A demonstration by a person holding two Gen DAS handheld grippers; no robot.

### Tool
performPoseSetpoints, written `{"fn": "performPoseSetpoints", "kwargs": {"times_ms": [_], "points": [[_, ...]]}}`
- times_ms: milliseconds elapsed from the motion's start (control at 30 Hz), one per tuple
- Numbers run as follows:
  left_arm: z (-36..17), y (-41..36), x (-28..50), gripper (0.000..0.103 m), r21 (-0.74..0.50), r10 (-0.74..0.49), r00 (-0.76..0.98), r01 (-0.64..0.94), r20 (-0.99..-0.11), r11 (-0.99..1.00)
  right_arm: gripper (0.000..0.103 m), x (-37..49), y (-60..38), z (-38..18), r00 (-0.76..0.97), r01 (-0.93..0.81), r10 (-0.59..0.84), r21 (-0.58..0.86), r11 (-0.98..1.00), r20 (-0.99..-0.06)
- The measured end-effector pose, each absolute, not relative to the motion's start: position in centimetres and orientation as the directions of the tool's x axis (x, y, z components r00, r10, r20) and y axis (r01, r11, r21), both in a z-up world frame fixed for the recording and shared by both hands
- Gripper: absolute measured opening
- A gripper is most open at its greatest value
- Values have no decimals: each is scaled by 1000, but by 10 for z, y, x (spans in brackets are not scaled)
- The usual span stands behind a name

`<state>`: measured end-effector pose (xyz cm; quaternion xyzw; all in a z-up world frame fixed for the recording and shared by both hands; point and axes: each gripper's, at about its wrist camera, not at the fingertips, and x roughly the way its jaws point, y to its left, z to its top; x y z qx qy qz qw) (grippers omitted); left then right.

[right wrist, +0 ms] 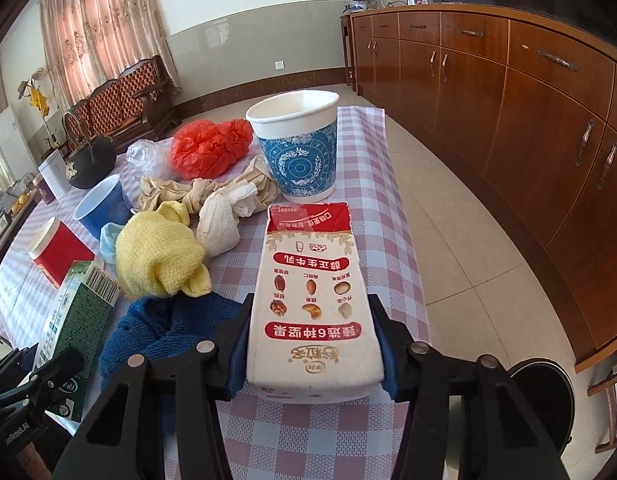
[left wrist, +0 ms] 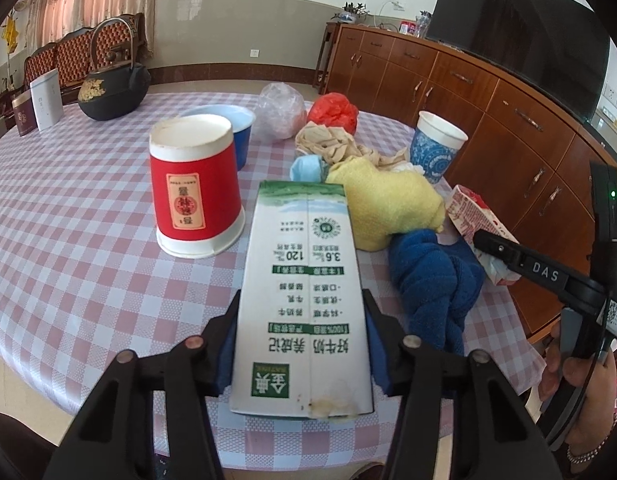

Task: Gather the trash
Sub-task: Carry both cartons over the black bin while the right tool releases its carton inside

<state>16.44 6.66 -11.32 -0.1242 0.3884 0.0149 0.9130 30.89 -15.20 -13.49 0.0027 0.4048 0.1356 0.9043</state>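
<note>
Left gripper (left wrist: 302, 344) clamps one green-and-white milk carton (left wrist: 304, 280); right gripper (right wrist: 314, 344) clamps one red-and-white carton (right wrist: 312, 304), apparently dented. Three paper cups.

Two cartons (left wrist: 304, 300) (right wrist: 312, 304) lie near on the surface (left wrist: 68, 240), cloths (right wrist: 164, 260) heaped between them, cups (right wrist: 296, 148) and bags (right wrist: 208, 152) beyond, kettle (left wrist: 110, 92) far left.

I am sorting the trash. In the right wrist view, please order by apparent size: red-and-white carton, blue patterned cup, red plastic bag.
1. red-and-white carton, though nearest the camera
2. blue patterned cup
3. red plastic bag
</note>
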Motion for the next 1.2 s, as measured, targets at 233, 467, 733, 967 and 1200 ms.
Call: {"fn": "performPoseSetpoints", "kwargs": {"times_ms": [233,467,733,967,1200], "points": [[-96,60,156,54,-219,-93,721,-84,-687,972,52,291,-171,-124,634,-227,326,234,945,-702],[-78,35,155,54,-243,-155,732,-15,-664,970,52,272,-198,-110,662,-188,342,294,937,-667],[-67,-52,167,54,-283,-346,675,207,-652,937,52,242,-287,-108,713,-13,208,283,959,-670],[-85,-156,182,54,-369,-524,520,377,-675,850,52,204,-401,-137,687,230,56,290,929,-724],[-127,-241,201,54,-383,-554,408,429,-726,818,52,191,-484,-190,591,394,5,294,871,-807]]}}
